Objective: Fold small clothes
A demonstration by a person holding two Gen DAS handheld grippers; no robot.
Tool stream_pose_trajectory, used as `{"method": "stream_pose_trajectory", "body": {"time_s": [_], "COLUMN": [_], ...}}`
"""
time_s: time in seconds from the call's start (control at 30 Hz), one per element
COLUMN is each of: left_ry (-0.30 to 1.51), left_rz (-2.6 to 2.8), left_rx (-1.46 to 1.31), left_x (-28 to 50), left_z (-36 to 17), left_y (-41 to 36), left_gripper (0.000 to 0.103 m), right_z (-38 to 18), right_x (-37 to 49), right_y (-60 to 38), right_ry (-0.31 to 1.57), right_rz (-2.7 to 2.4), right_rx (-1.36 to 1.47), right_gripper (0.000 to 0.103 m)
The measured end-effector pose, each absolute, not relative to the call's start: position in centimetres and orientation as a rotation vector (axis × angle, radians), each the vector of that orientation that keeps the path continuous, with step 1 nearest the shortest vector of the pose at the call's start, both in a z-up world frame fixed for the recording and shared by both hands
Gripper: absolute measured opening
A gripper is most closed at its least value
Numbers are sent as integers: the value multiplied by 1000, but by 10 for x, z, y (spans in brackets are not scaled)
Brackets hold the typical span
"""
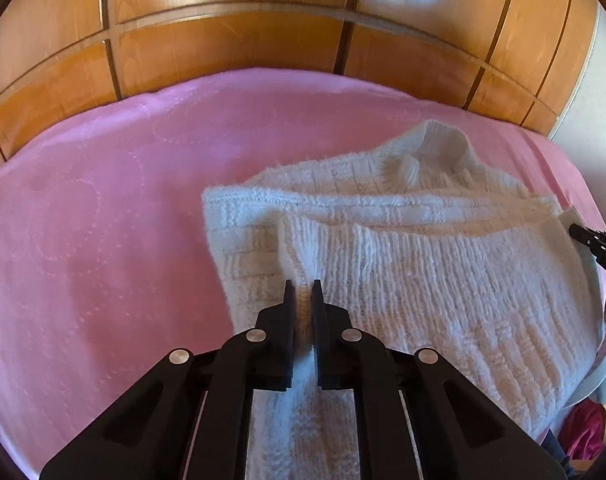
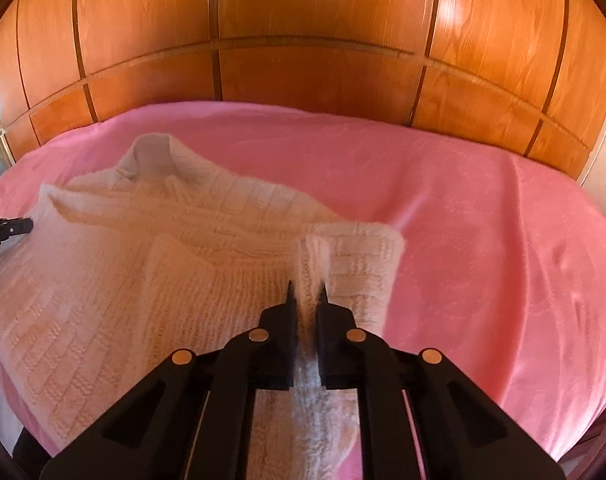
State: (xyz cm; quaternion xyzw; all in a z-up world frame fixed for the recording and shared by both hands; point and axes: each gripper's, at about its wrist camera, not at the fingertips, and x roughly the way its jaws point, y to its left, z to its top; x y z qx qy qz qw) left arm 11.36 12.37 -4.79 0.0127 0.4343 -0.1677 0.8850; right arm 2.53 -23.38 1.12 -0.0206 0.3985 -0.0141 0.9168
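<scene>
The jaws of the left gripper are drawn narrow on a ribbed fold of the white knitted sweater, and those of the right gripper are likewise pinched on a ribbed edge of the same garment. The sweater is spread ahead of both sets of jaws on the pink bed cover, with its high collar furthest from them and its ribbed hem nearest, partly turned over the body.

Only a thin ridge of knit appears to be held in each pair of jaws, so a slip may be judged likely if the fabric is pulled hard or lifted quickly. The loose knit could be stretched or snagged on the jaw tips. If the two grips are carried forward unevenly, a skewed fold would be produced, and the bulky collar could be bunched beneath it. The cover may also be dragged and wrinkled. Beyond the bed, a wooden wardrobe is seen.
</scene>
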Motion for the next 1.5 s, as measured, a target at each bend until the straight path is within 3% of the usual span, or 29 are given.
{"method": "stream_pose_trajectory", "body": {"time_s": [0.23, 0.43, 0.7, 0.9, 0.97, 1.0, 1.03, 1.1, 1.17, 1.33, 1.37, 1.5], "left_ry": [831, 814, 922, 990, 964, 963, 964, 956, 928, 905, 906, 933], "left_rz": [-340, -313, -158, -62, -41, -35, -34, -26, -18, -34, -25, -58], "left_rx": [-53, -99, -91, -8, 39, 52, 58, 31, -21, -162, -184, -317], "left_x": [99, 124, 214, 245, 243, 241, 240, 230, 216, 171, 157, 115], "left_z": [-17, 3, -32, -81, -84, -83, -81, -70, -59, -46, -48, -59], "left_y": [143, 150, 136, 119, 113, 111, 111, 118, 132, 174, 184, 219], "left_gripper": [5, 5, 5, 5, 5, 5, 9, 25, 56, 60, 66, 67], "right_z": [60, 72, 22, -34, -31, -28, -25, -10, 7, 39, 42, 36], "right_x": [12, 56, 156, 178, 178, 177, 174, 164, 151, 105, 94, 69], "right_y": [-240, -251, -271, -274, -275, -277, -277, -276, -270, -220, -204, -141], "right_ry": [719, 701, 801, 921, 926, 928, 925, 883, 837, 783, 779, 802], "right_rz": [-6, -24, -156, -206, -192, -192, -195, -194, -176, 25, 92, 288], "right_rx": [-5, 35, 103, 86, 94, 98, 100, 91, 77, 93, 97, 81], "right_gripper": [6, 6, 6, 6, 8, 16, 30, 42, 49, 63, 63, 63]}}
